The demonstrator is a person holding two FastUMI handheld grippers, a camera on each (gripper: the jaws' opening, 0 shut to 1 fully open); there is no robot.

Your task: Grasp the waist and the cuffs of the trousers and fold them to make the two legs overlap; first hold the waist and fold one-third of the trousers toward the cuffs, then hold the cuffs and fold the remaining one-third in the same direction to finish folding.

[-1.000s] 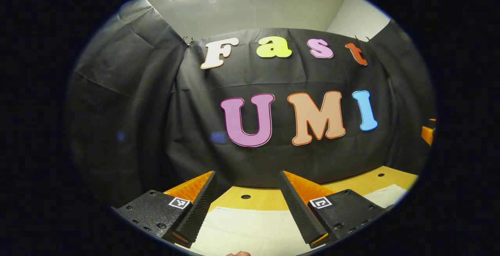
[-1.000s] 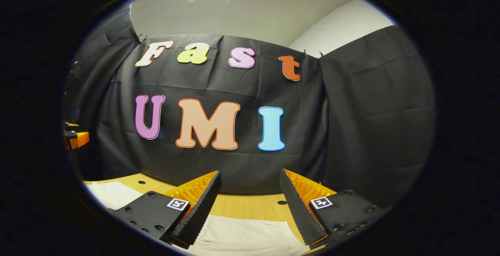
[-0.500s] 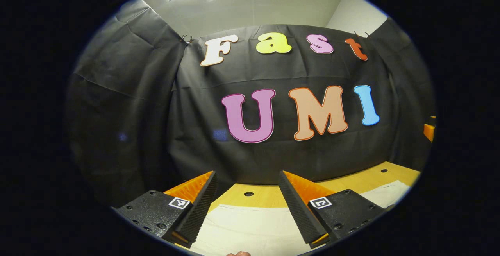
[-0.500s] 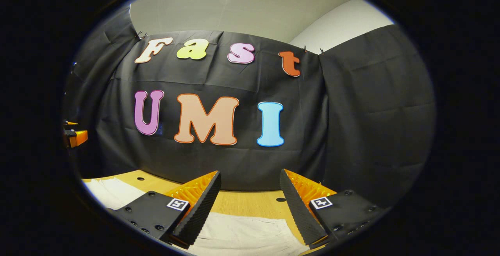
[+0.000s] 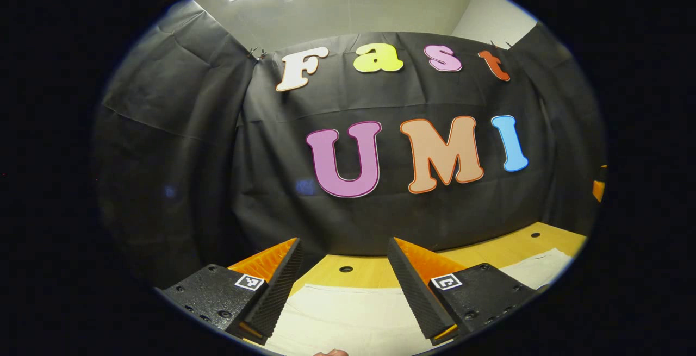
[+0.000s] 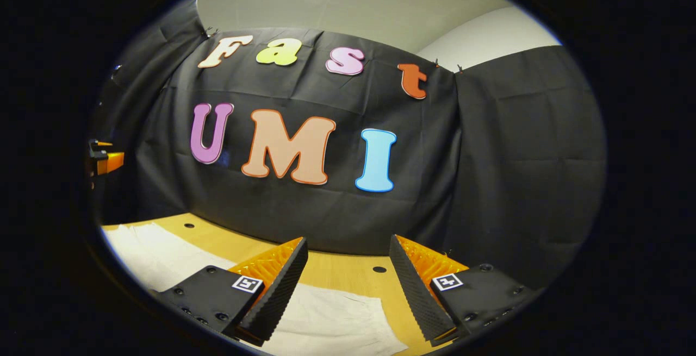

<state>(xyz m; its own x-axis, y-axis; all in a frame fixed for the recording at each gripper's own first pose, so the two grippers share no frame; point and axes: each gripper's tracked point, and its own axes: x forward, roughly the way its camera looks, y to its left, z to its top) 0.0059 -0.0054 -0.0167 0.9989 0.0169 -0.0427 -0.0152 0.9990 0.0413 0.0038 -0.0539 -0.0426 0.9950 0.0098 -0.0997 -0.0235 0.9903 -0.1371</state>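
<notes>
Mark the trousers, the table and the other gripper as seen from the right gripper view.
trousers (image 6: 337, 320), right gripper view, pale cloth between the fingers.
table (image 6: 342, 269), right gripper view, bare wooden top behind the cloth.
left gripper (image 6: 103, 161), right gripper view, its part at the far left edge.

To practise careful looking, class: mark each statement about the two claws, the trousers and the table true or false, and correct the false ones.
1. The left claw is open. True.
2. The right claw is shut on the trousers. False: it is open, with nothing between its fingers.
3. The trousers lie on a wooden table. True.
4. The trousers are dark blue. False: they are pale, off-white.
5. The table has round holes in it. True.
</notes>
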